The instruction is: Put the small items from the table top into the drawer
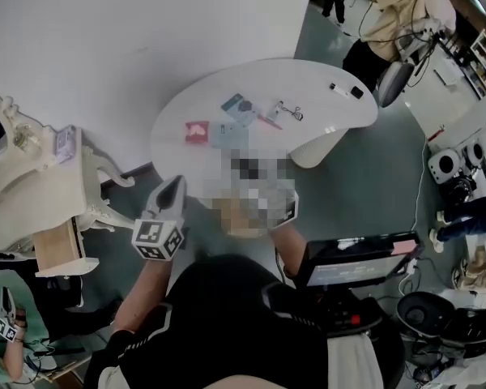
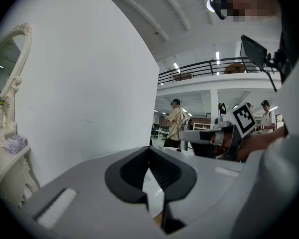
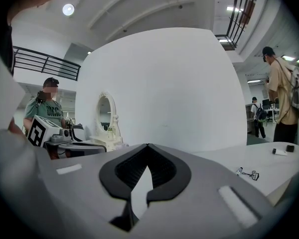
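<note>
Small items lie on the white rounded table (image 1: 316, 79): a red packet (image 1: 197, 130), a blue card (image 1: 239, 106), a pale blue piece (image 1: 225, 133), a pink pen (image 1: 269, 121) with a black key ring (image 1: 292, 113), and a white marker (image 1: 339, 89) beside a black piece (image 1: 356, 92). My left gripper (image 1: 173, 186) is held off the table's near left edge, jaws shut and empty (image 2: 149, 148). My right gripper (image 3: 148, 146) is also shut on nothing; in the head view a mosaic patch hides its jaws. The wooden drawer (image 1: 59, 248) juts out of the white dresser (image 1: 40, 189).
The dresser carries an oval mirror (image 3: 104, 112) and stands at the left by the white wall. A monitor (image 1: 358, 259) and black gear sit at my right. One person stands behind the table (image 1: 401, 10), another in a green shirt at the far left (image 3: 49, 111).
</note>
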Motion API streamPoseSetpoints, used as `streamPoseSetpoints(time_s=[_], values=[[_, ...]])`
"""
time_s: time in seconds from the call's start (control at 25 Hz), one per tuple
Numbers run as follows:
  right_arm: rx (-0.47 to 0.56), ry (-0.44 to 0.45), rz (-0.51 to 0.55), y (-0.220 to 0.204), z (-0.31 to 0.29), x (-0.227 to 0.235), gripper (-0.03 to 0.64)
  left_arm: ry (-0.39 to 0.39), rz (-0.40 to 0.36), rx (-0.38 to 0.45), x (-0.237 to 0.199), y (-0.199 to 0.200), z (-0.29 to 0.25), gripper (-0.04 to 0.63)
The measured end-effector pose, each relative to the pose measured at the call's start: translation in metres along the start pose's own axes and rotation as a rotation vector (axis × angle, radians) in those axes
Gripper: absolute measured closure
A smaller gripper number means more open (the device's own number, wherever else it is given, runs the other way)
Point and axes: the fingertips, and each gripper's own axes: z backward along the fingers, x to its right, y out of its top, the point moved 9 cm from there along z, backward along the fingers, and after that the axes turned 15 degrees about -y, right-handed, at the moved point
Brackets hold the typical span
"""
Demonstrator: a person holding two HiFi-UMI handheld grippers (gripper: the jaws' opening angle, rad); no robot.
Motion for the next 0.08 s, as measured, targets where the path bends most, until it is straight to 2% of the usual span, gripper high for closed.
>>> streamPoseSetpoints(time_s=[0.08], values=[[0.002,0.000,0.002,0.0001,0.0001,0.0012,0.617,-0.001,-0.001,0.001,0.0004,-0.0001,-0.0009,0.595]])
